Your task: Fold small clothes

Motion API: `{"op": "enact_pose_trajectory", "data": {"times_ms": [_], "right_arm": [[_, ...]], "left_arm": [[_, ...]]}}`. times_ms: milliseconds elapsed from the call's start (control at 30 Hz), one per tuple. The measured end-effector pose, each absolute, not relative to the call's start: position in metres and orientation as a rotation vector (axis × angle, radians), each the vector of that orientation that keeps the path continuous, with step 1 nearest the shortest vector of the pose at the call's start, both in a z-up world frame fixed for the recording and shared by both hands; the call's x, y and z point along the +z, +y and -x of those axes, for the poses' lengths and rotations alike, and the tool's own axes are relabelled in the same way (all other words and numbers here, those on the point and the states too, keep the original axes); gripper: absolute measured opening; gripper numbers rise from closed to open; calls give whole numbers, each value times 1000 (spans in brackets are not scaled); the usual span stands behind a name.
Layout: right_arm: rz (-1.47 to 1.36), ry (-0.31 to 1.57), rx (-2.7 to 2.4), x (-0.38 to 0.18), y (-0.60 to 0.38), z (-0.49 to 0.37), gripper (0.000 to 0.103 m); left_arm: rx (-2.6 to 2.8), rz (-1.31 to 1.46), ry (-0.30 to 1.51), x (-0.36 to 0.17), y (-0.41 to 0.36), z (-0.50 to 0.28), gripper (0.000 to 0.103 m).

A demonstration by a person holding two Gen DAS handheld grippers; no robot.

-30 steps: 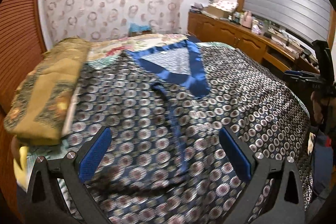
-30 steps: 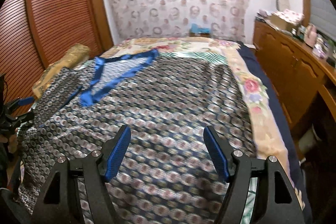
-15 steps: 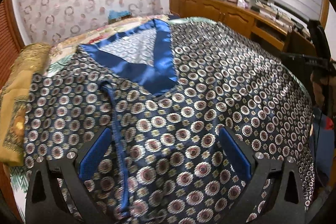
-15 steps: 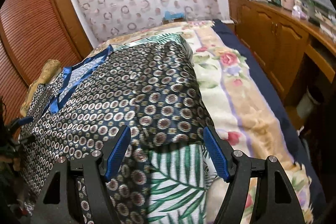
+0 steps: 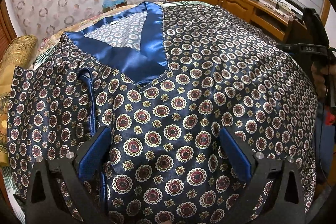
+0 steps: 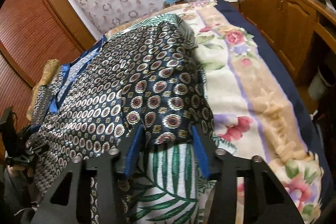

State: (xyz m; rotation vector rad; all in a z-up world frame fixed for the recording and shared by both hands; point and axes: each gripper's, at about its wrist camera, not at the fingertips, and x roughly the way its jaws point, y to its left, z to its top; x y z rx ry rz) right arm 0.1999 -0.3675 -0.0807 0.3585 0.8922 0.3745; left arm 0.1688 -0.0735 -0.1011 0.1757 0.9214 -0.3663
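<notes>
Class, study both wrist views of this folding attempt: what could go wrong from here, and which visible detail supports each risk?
1. The right gripper has narrowed around only the hem of the patterned garment; the shiny fabric may slip free when lifted.
2. The leaf-print sheet lies directly beneath that hem, so the jaws might pinch it too.
3. The left gripper is wide open over the middle, and a blue tie lies loose across the front; it could bunch inside the fold.
</notes>
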Motion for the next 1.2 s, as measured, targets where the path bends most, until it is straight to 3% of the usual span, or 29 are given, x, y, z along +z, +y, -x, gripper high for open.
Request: {"op": "enact_pose_trajectory", "data": {"times_ms": [167, 233, 600, 833, 933, 1000, 1067, 1200], "right_arm": [[-327, 865, 323, -81, -373, -199, 10], [-303, 841, 320, -75, -370, -195, 3], [-98, 601, 421, -7, -308, -162, 3], [-6, 658, 560, -21, -249, -142, 3], [7, 704, 556, -35, -247, -141, 10], [-1, 733, 555, -41, -253, -140, 21], [-22, 740, 549, -43, -266, -136, 42], [-68, 710, 522, -36, -302, -117, 44]], "left_arm": [[-366, -177, 922, -101, -74, -170, 103], [-365, -177, 922, -101, -73, -171, 103], [-366, -178, 924, -100, -73, -171, 103], [-368, -174, 923, -100, -73, -171, 103], [-365, -137, 883, -93, -67, -166, 103], [-364, -92, 810, -82, -59, -156, 103], [-361, -67, 762, -72, -55, -148, 103], [-364, -31, 705, -52, -50, -131, 103]]}}
